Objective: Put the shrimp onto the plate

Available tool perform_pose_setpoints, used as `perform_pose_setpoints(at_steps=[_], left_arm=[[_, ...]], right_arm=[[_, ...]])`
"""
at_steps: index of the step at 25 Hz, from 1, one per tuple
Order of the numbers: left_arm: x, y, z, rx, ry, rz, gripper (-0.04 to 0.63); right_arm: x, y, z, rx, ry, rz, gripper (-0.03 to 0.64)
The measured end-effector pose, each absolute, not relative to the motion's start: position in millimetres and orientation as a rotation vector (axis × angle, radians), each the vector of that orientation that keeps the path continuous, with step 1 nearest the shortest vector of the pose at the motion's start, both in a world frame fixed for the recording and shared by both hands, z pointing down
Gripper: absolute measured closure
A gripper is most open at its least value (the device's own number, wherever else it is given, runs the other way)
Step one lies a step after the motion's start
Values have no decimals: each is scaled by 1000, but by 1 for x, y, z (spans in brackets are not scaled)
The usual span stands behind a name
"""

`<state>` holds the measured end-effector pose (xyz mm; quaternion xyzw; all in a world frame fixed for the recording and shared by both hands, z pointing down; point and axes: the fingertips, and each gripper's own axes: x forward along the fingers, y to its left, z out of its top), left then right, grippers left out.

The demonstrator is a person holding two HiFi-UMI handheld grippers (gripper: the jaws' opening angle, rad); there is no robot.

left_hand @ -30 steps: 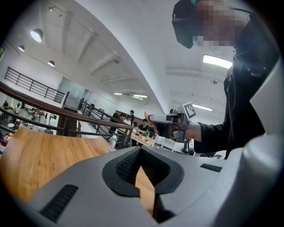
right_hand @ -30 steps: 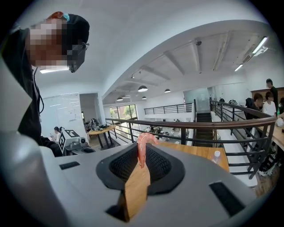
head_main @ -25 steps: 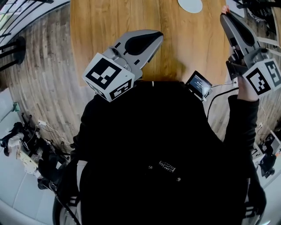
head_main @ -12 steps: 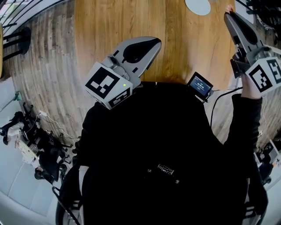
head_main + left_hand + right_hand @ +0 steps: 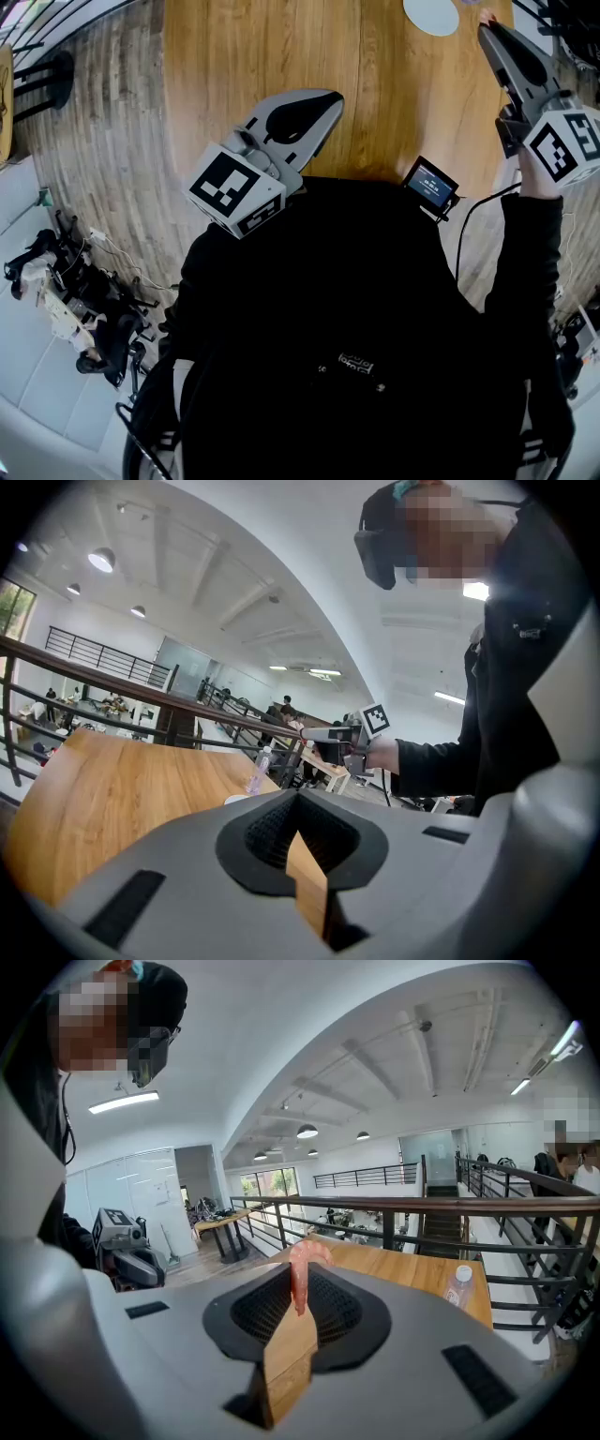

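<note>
A pink shrimp (image 5: 301, 1273) hangs pinched at the tip of my right gripper (image 5: 298, 1283), which is shut on it. In the head view that gripper (image 5: 484, 26) is at the top right, over the wooden table's right edge, and the shrimp (image 5: 483, 16) shows as a pink speck at its tip. The white plate (image 5: 433, 14) lies just left of that tip at the far edge of the view. My left gripper (image 5: 334, 97) hovers over the table's near side with its jaws together and nothing between them. In the left gripper view (image 5: 298, 797) the plate (image 5: 236, 800) shows small beyond the jaws.
The round wooden table (image 5: 281, 56) stands on a plank floor. A small device with a lit screen (image 5: 429, 185) sits at the table's near edge, with a cable running right. A clear bottle (image 5: 457, 1286) stands on the table. Railings and other people are behind.
My right gripper has sunk a little with the shrimp still pinched in it. The left gripper has drifted slightly. The head view has shifted a bit.
</note>
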<state>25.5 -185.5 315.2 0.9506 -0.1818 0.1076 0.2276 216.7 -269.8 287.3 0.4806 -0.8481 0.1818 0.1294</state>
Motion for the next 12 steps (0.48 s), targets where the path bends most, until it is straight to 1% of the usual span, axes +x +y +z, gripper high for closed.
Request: perform_pose_setpoints(at_steps=[12], left_arm=[[23, -172, 323, 2577, -554, 307, 591]], right_arm=[[237, -277, 334, 1361, -2422, 588, 551]])
